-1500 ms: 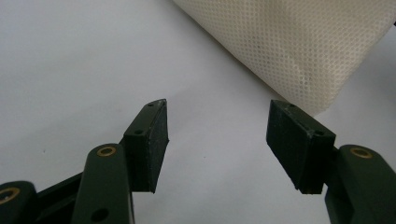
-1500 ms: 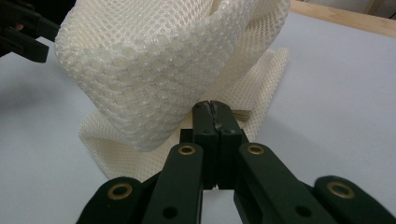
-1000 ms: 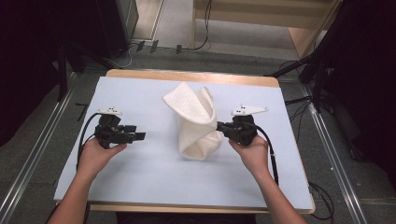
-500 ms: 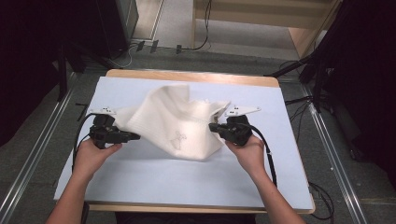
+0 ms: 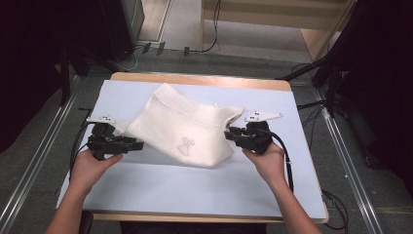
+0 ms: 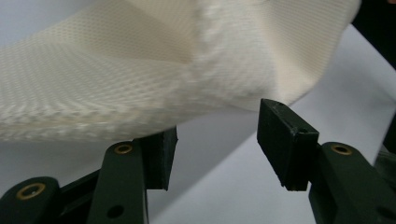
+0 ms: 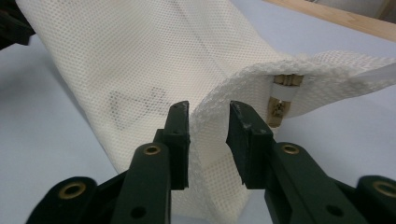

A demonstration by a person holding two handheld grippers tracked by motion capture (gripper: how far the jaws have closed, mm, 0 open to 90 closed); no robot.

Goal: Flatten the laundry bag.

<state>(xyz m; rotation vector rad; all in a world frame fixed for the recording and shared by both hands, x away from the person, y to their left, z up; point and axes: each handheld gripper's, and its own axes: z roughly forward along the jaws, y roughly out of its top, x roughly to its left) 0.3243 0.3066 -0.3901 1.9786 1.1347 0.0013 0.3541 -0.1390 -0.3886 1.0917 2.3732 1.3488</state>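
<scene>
My right tongs have just eased open around the bag's hem – left tongs closing, still gaping beneath it – so it's spread across the worktop.

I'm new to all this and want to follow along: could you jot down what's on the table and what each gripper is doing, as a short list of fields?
Surface: pale blue mat on a wooden table
Item: white mesh bag, crumpled, grey emblem facing up
Left gripper: jaws apart and just closing, bag edge just above them, not pinched
Right gripper: jaws just opened, bag's hem between them, loosely
Hands: one on each gripper, either side of the bag
</scene>
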